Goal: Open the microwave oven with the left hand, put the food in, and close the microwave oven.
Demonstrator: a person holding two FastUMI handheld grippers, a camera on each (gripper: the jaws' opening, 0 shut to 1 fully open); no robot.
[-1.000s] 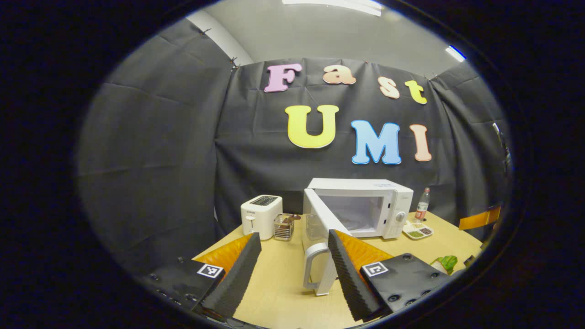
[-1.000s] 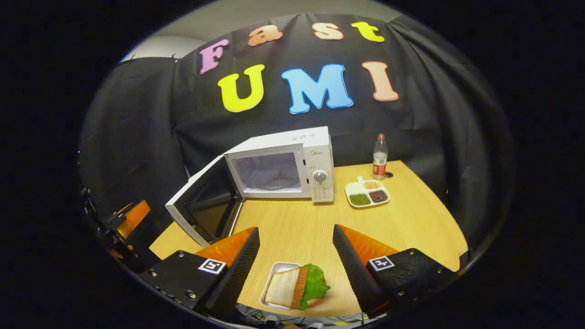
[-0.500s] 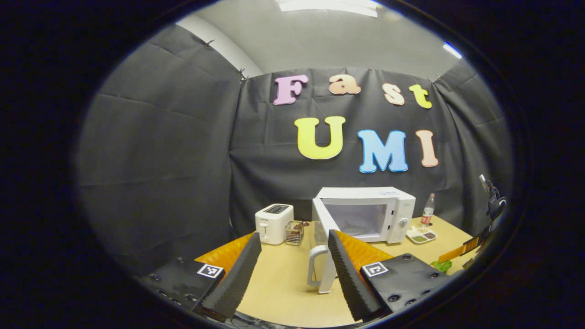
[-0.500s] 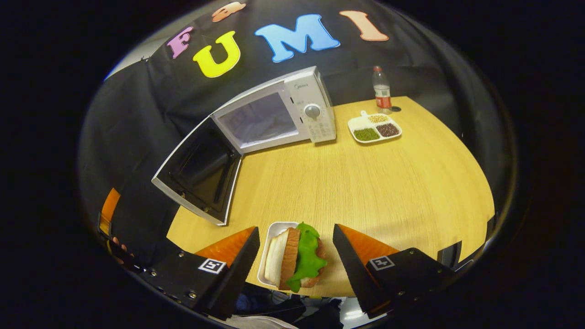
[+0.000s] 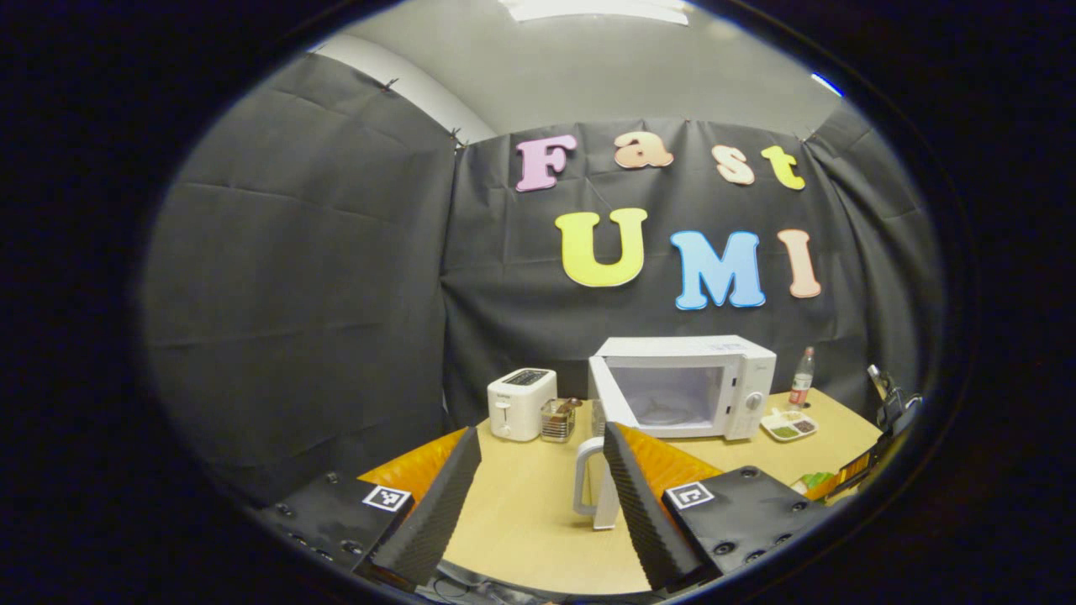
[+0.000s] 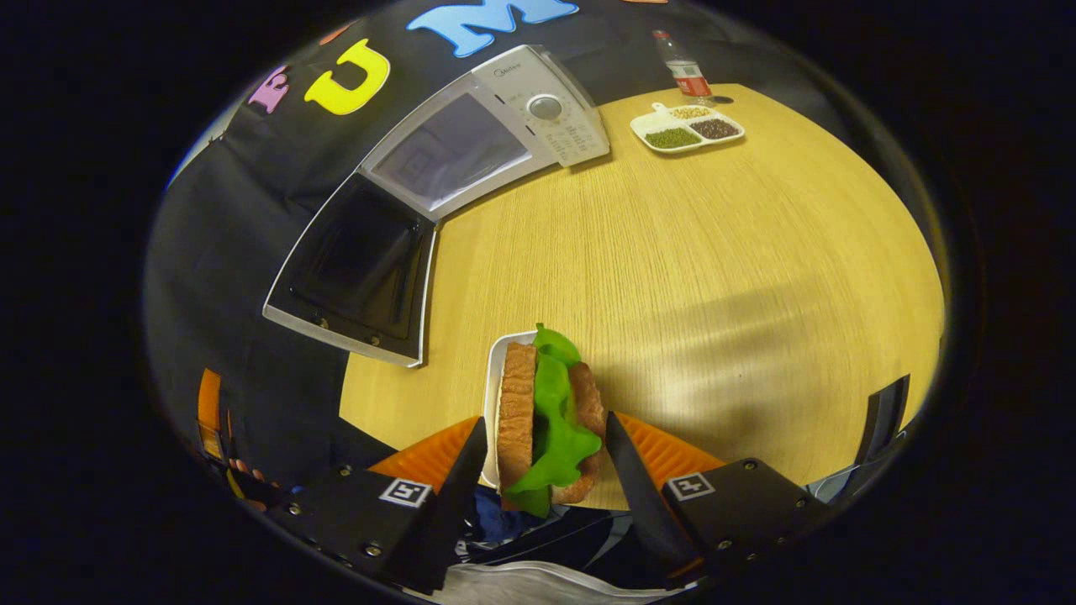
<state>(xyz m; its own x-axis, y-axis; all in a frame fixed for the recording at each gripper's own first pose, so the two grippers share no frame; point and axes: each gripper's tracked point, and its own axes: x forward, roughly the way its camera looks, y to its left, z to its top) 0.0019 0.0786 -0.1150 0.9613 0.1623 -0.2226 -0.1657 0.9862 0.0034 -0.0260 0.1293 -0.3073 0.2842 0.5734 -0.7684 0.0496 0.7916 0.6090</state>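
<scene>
With the microwave door (image 6: 353, 273) swung wide at left, we lower our open right gripper (image 6: 545, 470) squarely astride the sandwich (image 6: 546, 420) on its small tray (image 6: 490, 395) at the table's (image 6: 714, 252) near edge, closing on the tray rim evenly, while our left gripper (image 5: 538, 496) hangs open, empty.

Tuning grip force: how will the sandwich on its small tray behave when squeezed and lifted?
The sandwich looks soft and layered; bread would likely compress and the lettuce may slide. It stands on edge in the white tray, so it could topple. The right gripper straddles it, open.
</scene>
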